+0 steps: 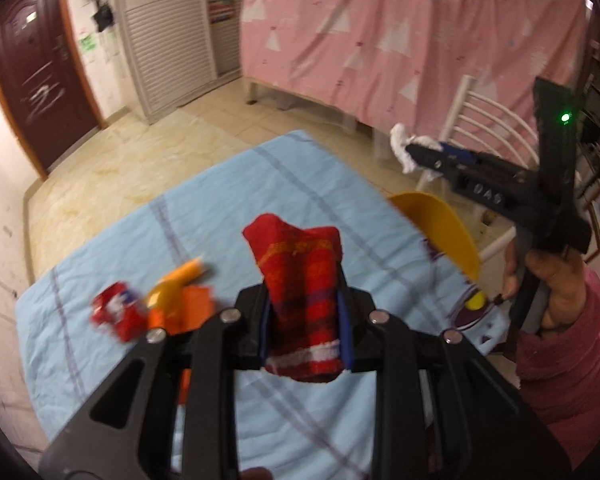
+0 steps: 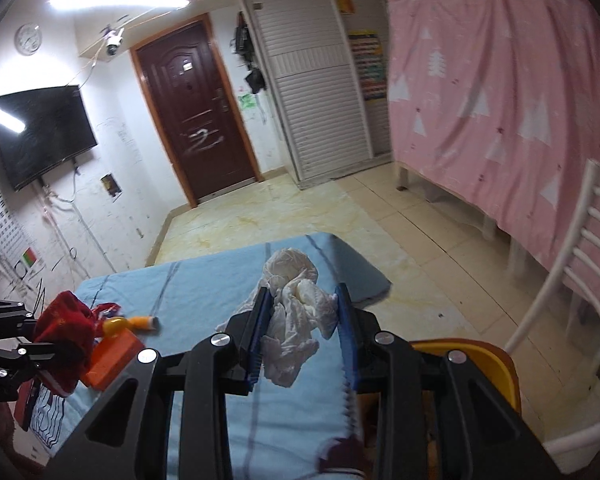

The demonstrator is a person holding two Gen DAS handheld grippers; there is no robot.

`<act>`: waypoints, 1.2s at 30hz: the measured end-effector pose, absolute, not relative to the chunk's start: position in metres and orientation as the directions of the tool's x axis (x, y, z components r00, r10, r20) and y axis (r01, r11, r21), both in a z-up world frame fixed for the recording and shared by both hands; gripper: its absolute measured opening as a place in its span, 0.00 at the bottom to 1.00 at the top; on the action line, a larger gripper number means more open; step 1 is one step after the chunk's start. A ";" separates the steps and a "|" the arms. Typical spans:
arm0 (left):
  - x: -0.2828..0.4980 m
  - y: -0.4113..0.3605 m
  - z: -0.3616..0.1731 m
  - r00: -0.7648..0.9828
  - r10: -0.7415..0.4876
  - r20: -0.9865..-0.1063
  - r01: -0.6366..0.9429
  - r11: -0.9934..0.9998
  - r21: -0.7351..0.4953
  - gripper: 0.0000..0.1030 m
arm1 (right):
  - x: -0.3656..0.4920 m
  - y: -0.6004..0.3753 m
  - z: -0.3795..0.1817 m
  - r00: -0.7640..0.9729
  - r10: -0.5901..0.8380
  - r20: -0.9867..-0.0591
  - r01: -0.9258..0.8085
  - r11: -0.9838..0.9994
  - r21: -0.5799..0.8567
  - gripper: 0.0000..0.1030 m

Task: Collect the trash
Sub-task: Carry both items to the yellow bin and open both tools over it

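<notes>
My left gripper is shut on a red patterned cloth, held above the blue-covered table; it also shows in the right wrist view. My right gripper is shut on a crumpled white tissue, lifted above the table's right side; the tissue shows at its tip in the left wrist view. On the table lie a red wrapper, a yellow-orange toy and an orange box, to the left of my left gripper.
A yellow bin stands at the table's right edge, under my right gripper. A white chair and a pink-draped bed are on the right. A door and wardrobe are at the back.
</notes>
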State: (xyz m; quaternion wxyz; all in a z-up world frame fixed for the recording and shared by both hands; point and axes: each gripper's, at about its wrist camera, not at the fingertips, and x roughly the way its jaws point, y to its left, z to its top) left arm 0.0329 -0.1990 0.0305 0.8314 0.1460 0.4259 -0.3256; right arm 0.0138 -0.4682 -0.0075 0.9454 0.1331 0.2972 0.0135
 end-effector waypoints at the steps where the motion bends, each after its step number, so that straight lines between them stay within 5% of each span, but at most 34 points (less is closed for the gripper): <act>1: 0.031 -0.211 0.031 0.416 -0.428 -0.803 0.680 0.732 -0.037 0.24 | 0.010 -0.473 -0.011 0.823 0.097 -0.560 0.066 0.963 0.263 0.25; 16: 0.016 -0.339 0.020 0.284 -0.526 -0.802 0.777 0.616 -0.130 0.24 | -0.035 -0.555 -0.059 0.794 0.005 -0.608 0.227 0.926 0.303 0.25; 24: 0.021 -0.380 0.012 0.255 -0.521 -0.815 0.786 0.603 -0.139 0.24 | -0.042 -0.571 -0.077 0.774 0.002 -0.633 0.267 0.906 0.329 0.37; 29: 0.027 -0.389 0.013 0.244 -0.537 -0.808 0.767 0.616 -0.178 0.58 | -0.046 -0.574 -0.084 0.768 0.007 -0.640 0.274 0.900 0.338 0.41; 36: 0.033 -0.383 0.014 0.254 -0.534 -0.807 0.744 0.641 -0.190 0.61 | -0.046 -0.567 -0.086 0.761 0.018 -0.648 0.261 0.906 0.332 0.49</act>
